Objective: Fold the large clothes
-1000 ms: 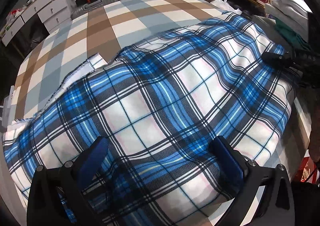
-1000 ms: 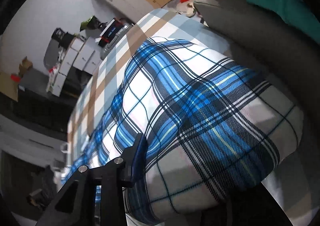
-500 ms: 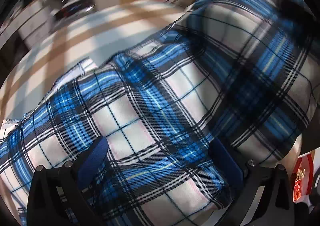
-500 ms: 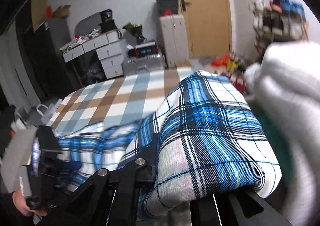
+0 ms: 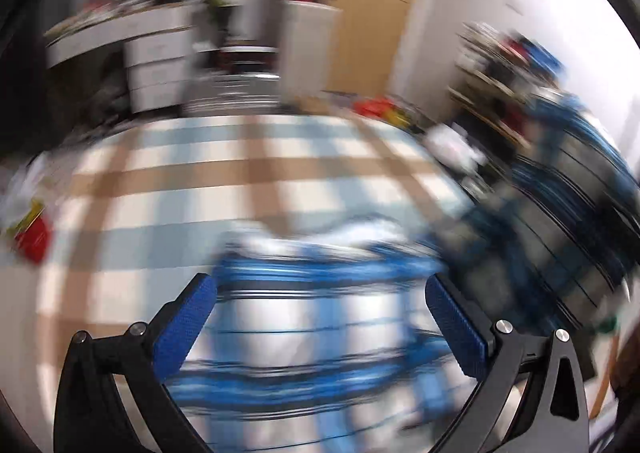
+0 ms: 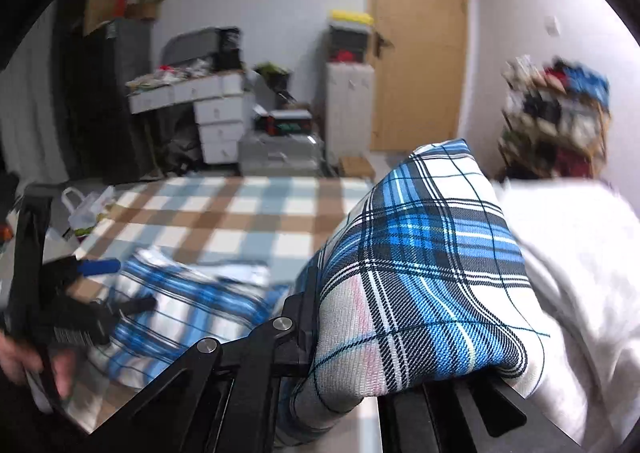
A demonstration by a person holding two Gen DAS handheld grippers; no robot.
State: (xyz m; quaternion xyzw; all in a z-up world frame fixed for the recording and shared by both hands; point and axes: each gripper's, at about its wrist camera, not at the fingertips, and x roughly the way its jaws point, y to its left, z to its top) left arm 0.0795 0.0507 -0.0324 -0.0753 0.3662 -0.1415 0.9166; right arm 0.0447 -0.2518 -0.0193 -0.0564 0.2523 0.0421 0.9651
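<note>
A blue, white and black plaid cloth (image 6: 420, 253) is partly lifted off the bed's brown, blue and white checked cover (image 6: 224, 221). My right gripper (image 6: 380, 353) is shut on a bunched fold of it, and the fabric drapes over and hides the right finger. The rest of the cloth (image 6: 192, 305) trails down onto the bed. My left gripper (image 5: 320, 309) is open, its blue pads (image 5: 188, 317) wide apart above the blurred cloth (image 5: 304, 349), gripping nothing. The right wrist view shows that left gripper (image 6: 104, 285) held in a hand at the bed's left edge.
A white pillow or duvet (image 6: 580, 273) lies at the right of the bed. Past the foot of the bed stand white drawers (image 6: 216, 121), a grey suitcase (image 6: 280, 149), a wooden door (image 6: 416, 41) and a shoe rack (image 6: 556, 121). Bags (image 6: 84, 209) sit on the floor at the left.
My right gripper closed on the cloth's edge, rolled and rose, lifting that end. My left gripper lifted off the cloth and tipped up, so the room's far wall shows.
</note>
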